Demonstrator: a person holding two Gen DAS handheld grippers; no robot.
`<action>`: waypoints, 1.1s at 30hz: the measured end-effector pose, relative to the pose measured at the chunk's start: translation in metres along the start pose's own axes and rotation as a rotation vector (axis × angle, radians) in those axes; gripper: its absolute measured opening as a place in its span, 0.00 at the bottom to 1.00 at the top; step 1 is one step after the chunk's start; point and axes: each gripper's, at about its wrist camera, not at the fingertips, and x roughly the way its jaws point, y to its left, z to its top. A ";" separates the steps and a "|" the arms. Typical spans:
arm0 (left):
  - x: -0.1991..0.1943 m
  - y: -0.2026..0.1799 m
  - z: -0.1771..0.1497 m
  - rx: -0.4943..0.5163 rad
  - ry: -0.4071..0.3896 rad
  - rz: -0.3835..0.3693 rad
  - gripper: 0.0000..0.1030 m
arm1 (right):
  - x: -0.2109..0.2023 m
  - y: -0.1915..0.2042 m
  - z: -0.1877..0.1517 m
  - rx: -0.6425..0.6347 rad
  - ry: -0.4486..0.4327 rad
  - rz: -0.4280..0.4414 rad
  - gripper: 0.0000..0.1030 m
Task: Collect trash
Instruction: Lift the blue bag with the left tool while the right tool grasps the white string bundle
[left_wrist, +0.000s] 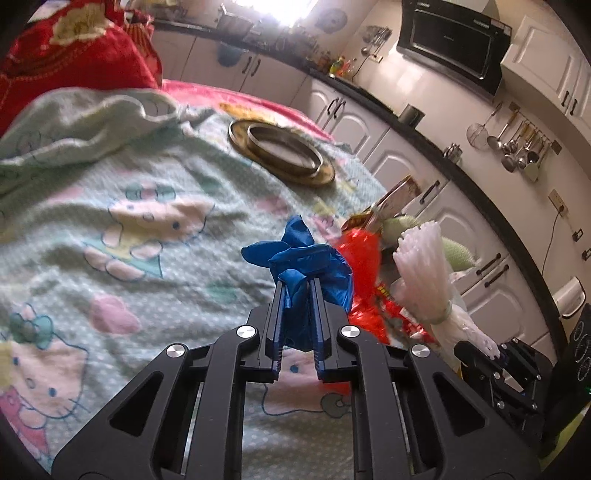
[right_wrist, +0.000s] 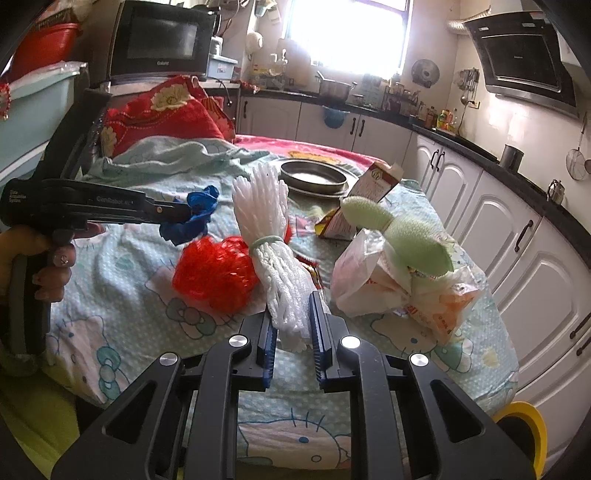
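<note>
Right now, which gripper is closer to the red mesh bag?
Right. The right gripper, shut on the white foam net, sits right beside the red mesh bag; the left gripper, holding the blue glove, is farther back.

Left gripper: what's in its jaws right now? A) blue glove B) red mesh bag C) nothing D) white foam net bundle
A: the left gripper is shut on the crumpled blue glove, while the white foam net bundle sits in the right gripper.
</note>
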 end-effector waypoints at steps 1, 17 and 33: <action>-0.003 -0.003 0.001 0.008 -0.008 0.000 0.08 | -0.003 -0.001 0.001 0.001 -0.007 -0.002 0.16; -0.039 -0.067 0.014 0.142 -0.111 -0.068 0.07 | -0.047 -0.036 0.008 0.071 -0.084 -0.067 0.16; -0.023 -0.122 -0.004 0.259 -0.064 -0.139 0.07 | -0.094 -0.083 -0.003 0.174 -0.137 -0.169 0.16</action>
